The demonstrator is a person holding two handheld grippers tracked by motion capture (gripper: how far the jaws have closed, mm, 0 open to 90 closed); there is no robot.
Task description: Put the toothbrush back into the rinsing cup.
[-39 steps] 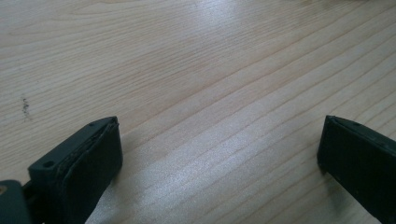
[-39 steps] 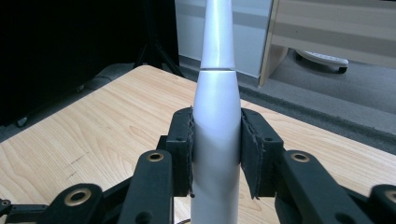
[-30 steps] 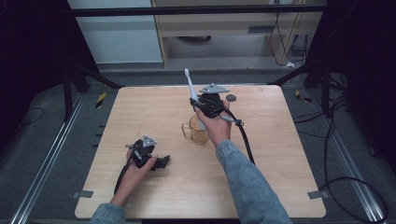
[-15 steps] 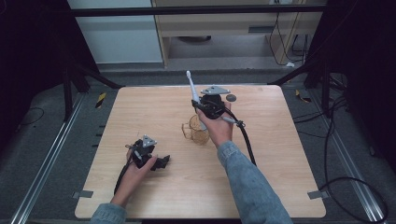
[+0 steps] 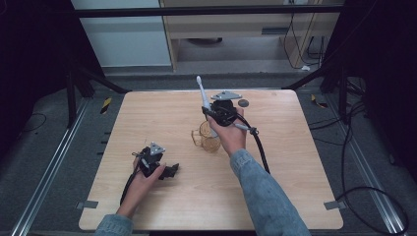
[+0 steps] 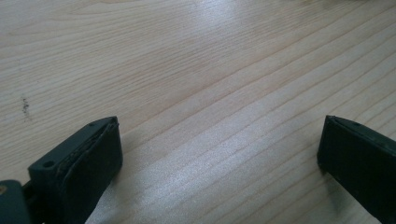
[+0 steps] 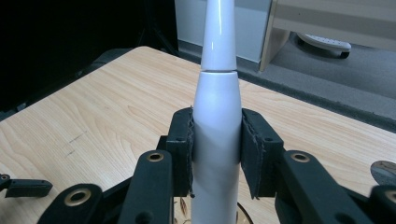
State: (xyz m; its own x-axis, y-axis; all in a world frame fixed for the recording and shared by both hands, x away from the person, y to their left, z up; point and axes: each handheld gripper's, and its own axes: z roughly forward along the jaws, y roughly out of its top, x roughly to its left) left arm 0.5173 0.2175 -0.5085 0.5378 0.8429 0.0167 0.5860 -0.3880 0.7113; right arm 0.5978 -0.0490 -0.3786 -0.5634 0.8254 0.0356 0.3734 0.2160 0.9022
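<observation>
Change since earlier: almost nothing; the toothbrush stands in the same spot above the cup, and both hands keep their places on and over the table.
Right hand-held gripper: pinching the white toothbrush by its thick handle, one black pad on each side, the brush running straight up out of the jaws.
Why held that way: gripping low on the wide part keeps the slim neck and head free and the brush steady and upright, which I judge suits lowering it end-first into the cup.
Toothbrush place: between the right jaws, with its head rising away from the hand towards the far edge of the table.
Cup: a clear glass with a handle, just below and in front of the right hand, right under the gripped handle end; whether the brush's foot is already inside the rim I cannot tell.
Left hand-held gripper: spread wide, nothing between the jaws, resting low over bare wood well apart from the cup.
Why parked there: it seems to be waiting out of the way, since one hand is enough for the brush.
Dark round spot: on the table just beyond the right hand-held gripper, untouched.
Step in hand: likely standing the toothbrush in the cup.
</observation>
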